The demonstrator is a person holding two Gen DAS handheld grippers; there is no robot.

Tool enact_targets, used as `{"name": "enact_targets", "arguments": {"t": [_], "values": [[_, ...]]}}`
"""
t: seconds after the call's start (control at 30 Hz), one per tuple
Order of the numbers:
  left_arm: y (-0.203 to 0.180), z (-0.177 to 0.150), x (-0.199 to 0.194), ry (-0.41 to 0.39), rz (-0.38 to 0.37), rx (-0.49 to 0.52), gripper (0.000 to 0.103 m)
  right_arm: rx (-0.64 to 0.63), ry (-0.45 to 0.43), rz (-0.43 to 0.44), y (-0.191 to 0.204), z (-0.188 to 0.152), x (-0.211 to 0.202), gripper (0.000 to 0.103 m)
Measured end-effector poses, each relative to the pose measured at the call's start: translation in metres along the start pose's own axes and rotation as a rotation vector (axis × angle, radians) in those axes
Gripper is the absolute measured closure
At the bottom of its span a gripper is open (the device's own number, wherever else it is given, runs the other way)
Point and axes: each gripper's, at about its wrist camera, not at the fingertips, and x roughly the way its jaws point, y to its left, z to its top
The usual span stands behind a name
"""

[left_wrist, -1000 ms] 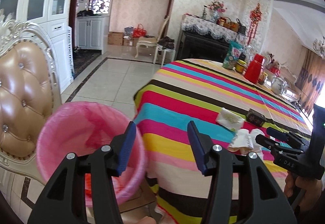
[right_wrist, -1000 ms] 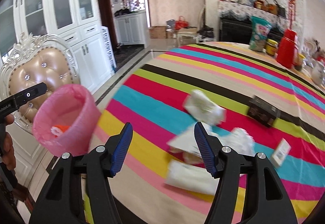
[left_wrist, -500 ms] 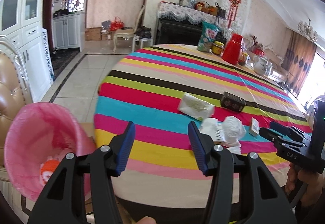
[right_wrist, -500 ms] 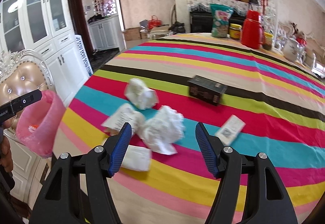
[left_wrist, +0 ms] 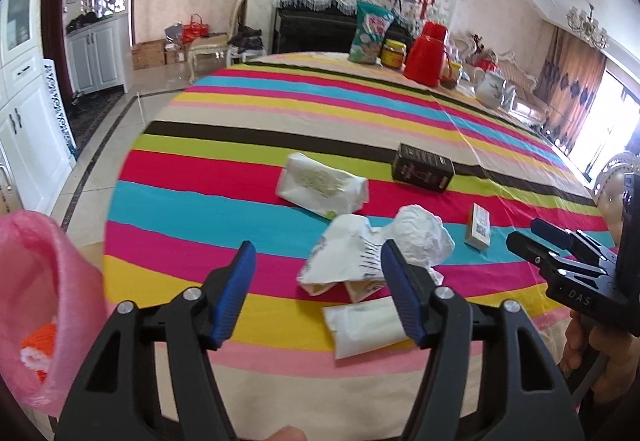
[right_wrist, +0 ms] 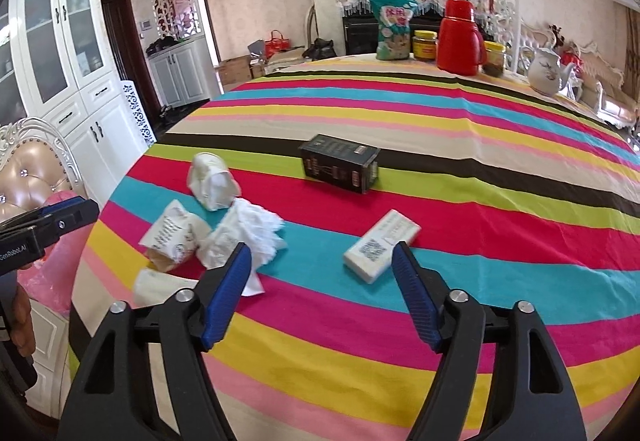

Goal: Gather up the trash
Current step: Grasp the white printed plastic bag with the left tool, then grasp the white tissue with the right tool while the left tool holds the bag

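A cluster of trash lies near the front edge of the striped tablecloth [right_wrist: 460, 169]: a crumpled white tissue [right_wrist: 248, 231], a creased printed wrapper [right_wrist: 172, 237] touching it, a folded white packet [left_wrist: 366, 325] nearest the edge, and a soft tissue pack [left_wrist: 322, 185] a little farther in. A small white box [right_wrist: 380, 247] lies apart to the right, a dark carton [right_wrist: 340, 163] beyond it.

The left gripper [left_wrist: 316, 289] hovers over the wrapper and tissue, its jaws opening and nothing pressed between the blue pads — empty. The right gripper [right_wrist: 322, 287] hangs near the small white box, jaws also opening, gripping nothing. A pink-lined bin [left_wrist: 36, 301] sits at the left, off the table, with something orange inside.
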Motion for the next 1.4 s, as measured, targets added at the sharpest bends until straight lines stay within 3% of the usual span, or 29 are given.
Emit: {"name": "enact_targets", "arguments": {"t": [0.23, 0.37, 0.57, 0.77, 0.83, 1.0, 1.4], "values": [[-0.017, 0.001, 0.038, 0.06, -0.014, 0.021, 0.033, 0.02, 0.016, -0.015, -0.015, -0.006, 0.005, 0.029], [-0.024, 0.002, 0.054, 0.088, -0.01, 0.042, 0.022, 0.031, 0.02, -0.022, -0.021, -0.007, 0.007, 0.027], [-0.027, 0.002, 0.073, 0.133, 0.001, 0.064, 0.021, 0.032, 0.026, -0.022, -0.024, -0.006, 0.008, 0.026], [-0.028, 0.003, 0.087, 0.175, -0.009, 0.083, 0.023, 0.023, 0.031, -0.026, -0.021, -0.005, 0.009, 0.026], [-0.027, 0.002, 0.091, 0.19, -0.006, 0.093, 0.034, 0.015, 0.031, -0.025, -0.019, -0.003, 0.009, 0.026], [-0.027, 0.001, 0.089, 0.195, -0.015, 0.104, 0.035, -0.005, 0.035, -0.022, -0.01, 0.0, 0.01, 0.026], [-0.005, 0.009, 0.057, 0.118, -0.025, 0.051, 0.035, -0.061, 0.062, 0.011, 0.027, 0.011, 0.026, 0.026]]}}
